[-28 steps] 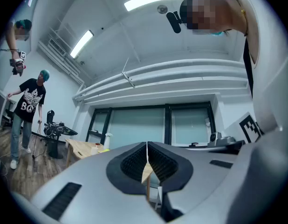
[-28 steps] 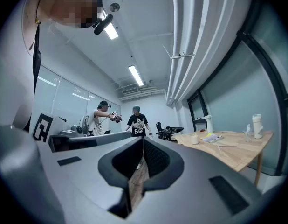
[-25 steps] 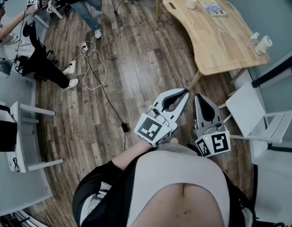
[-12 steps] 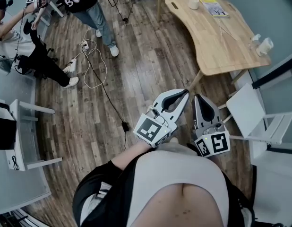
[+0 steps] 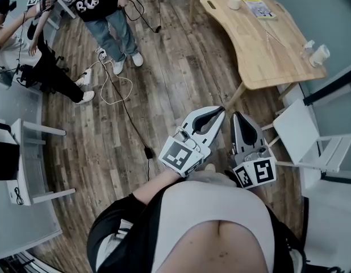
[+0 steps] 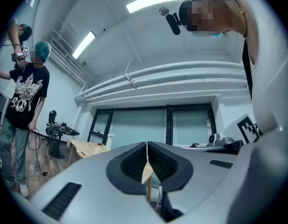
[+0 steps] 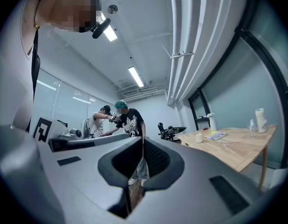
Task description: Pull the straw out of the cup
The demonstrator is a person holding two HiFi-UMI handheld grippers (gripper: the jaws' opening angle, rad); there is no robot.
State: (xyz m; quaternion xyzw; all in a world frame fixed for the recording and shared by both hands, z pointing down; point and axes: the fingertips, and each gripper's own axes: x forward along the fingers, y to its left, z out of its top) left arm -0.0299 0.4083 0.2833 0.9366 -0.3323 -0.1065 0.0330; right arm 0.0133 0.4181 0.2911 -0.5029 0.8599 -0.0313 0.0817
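Observation:
A pale cup stands near the right end of the wooden table, far from both grippers; no straw can be made out at this size. The same cup shows on the table in the right gripper view. Held close to the person's body over the wooden floor, my left gripper and right gripper sit side by side and point toward the table. The left gripper view shows the left gripper with its jaws together and nothing between them. The right gripper is shut and empty in its own view too.
A white chair stands right of the grippers, beside the table leg. A small white cup and a yellow booklet lie further along the table. Cables trail over the floor. Two people are at the upper left.
The person in the black printed T-shirt has walked further into view at the upper left. Both grippers have stayed where they were, shut.

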